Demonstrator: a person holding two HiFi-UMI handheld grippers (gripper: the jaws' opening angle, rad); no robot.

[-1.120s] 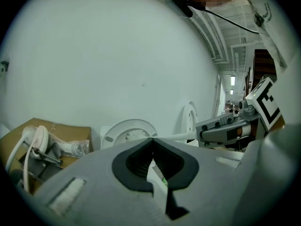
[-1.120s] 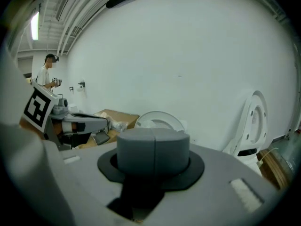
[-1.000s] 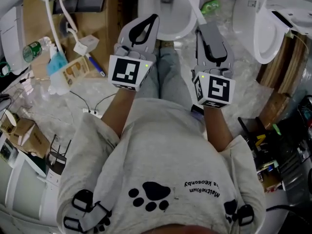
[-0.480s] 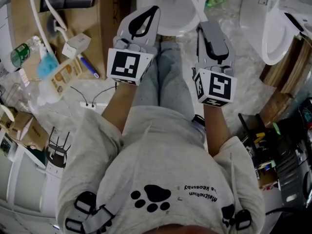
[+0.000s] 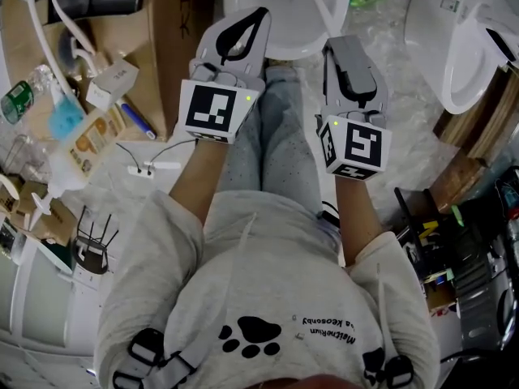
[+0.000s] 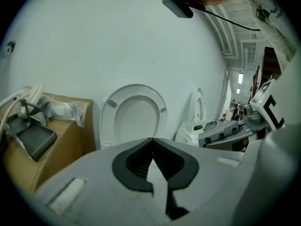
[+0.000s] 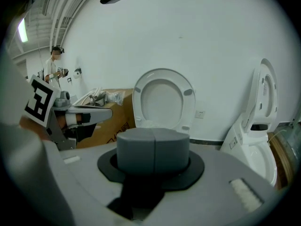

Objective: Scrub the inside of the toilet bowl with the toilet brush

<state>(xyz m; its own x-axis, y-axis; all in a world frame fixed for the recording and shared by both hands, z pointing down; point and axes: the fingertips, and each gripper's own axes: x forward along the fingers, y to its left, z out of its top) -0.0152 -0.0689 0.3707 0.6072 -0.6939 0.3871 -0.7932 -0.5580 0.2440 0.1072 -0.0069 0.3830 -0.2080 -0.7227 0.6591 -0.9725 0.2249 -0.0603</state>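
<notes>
The white toilet bowl (image 5: pixel 298 24) shows at the top of the head view, cut by the frame edge. Its raised seat and lid stand ahead in the left gripper view (image 6: pixel 134 117) and the right gripper view (image 7: pixel 162 100). My left gripper (image 5: pixel 255 19) (image 6: pixel 151 140) is held in front of the bowl's near rim, shut, with nothing between its black pads. My right gripper (image 5: pixel 340 47) (image 7: pixel 154 134) hovers beside it, also shut and empty. A thin white bar (image 5: pixel 323 2) lies along the bowl's right side; I cannot tell what it is. No toilet brush is clearly in view.
A second white toilet (image 5: pixel 462 39) (image 7: pixel 258 131) stands to the right. A cardboard box (image 5: pixel 166 47) (image 6: pixel 51 140) with hoses and a grey part on it sits left of the bowl. Bottles and cables (image 5: pixel 61 124) litter the left floor; tools (image 5: pixel 454 258) lie at the right.
The head view has tipped downward, so the toilet bowl has slid toward the top edge. Both grippers stay shut, side by side, in nearly the same place.
</notes>
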